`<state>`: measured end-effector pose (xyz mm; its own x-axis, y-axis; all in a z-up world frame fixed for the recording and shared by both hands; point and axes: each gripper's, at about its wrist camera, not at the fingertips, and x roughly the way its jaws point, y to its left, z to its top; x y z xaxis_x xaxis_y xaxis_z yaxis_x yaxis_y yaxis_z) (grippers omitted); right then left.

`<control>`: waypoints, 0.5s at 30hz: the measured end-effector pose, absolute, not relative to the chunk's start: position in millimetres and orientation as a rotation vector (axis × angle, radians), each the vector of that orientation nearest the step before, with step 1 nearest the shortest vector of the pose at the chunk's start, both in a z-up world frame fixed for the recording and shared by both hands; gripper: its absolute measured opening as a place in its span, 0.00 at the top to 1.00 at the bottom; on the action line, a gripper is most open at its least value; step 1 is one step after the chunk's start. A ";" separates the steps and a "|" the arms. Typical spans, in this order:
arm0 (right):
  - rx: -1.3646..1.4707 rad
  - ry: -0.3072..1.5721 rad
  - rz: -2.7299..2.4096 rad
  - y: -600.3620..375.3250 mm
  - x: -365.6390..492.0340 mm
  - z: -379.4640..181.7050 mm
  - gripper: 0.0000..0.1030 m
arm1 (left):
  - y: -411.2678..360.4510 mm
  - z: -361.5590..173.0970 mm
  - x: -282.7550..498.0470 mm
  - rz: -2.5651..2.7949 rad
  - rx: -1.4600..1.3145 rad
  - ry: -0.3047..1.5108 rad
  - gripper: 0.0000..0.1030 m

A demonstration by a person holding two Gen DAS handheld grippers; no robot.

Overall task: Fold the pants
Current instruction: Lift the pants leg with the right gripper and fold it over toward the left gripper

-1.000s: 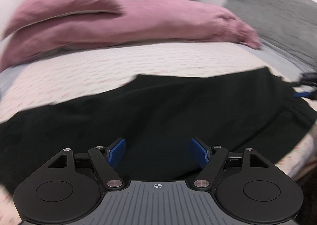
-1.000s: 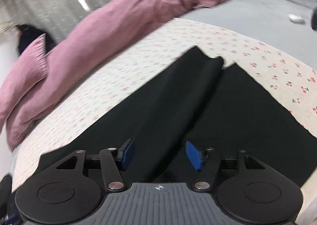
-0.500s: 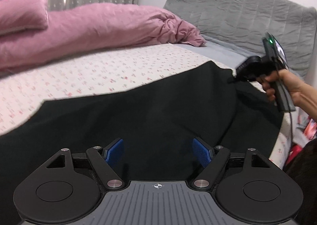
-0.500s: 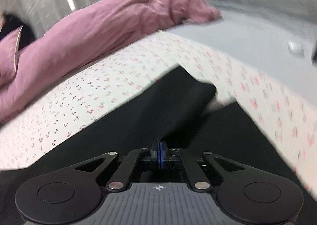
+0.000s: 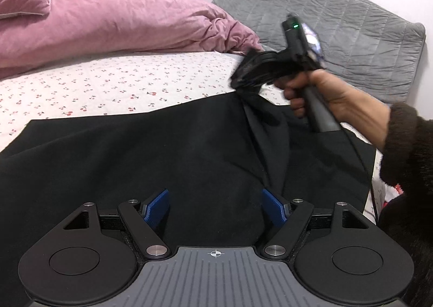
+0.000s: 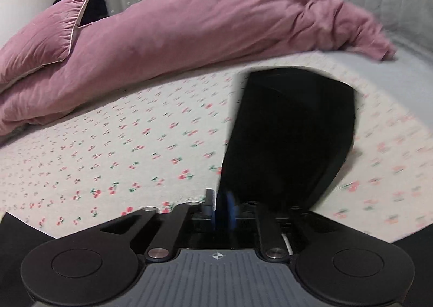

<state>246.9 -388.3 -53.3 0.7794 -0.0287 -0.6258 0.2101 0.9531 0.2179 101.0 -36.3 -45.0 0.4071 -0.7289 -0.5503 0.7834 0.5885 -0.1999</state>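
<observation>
Pants [image 5: 189,150]: black, lying long from side to side under the left gripper [image 5: 215,206]; no writing seen.
Left gripper: fingers wide apart, holding nothing.
Right gripper [image 6: 219,209]: pinched on a lifted pants end, blurry.

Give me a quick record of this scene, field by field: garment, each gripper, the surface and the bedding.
garment: black pants spread flat, one end lifted
left gripper: open, hovering over pants, holding nothing
right gripper: shut on pants' end, raised above bed
surface: cherry-print sheet
bedding: pink duvet, pink pillow, grey headboard

Black pants [image 5: 162,160], spread on bed, one end apparently lifted
</observation>
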 end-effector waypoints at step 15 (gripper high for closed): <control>0.672 0.506 -0.067 -457.4 196.1 -34.2 0.56 | -52.3 -42.0 95.2 -1.072 0.057 0.621 0.33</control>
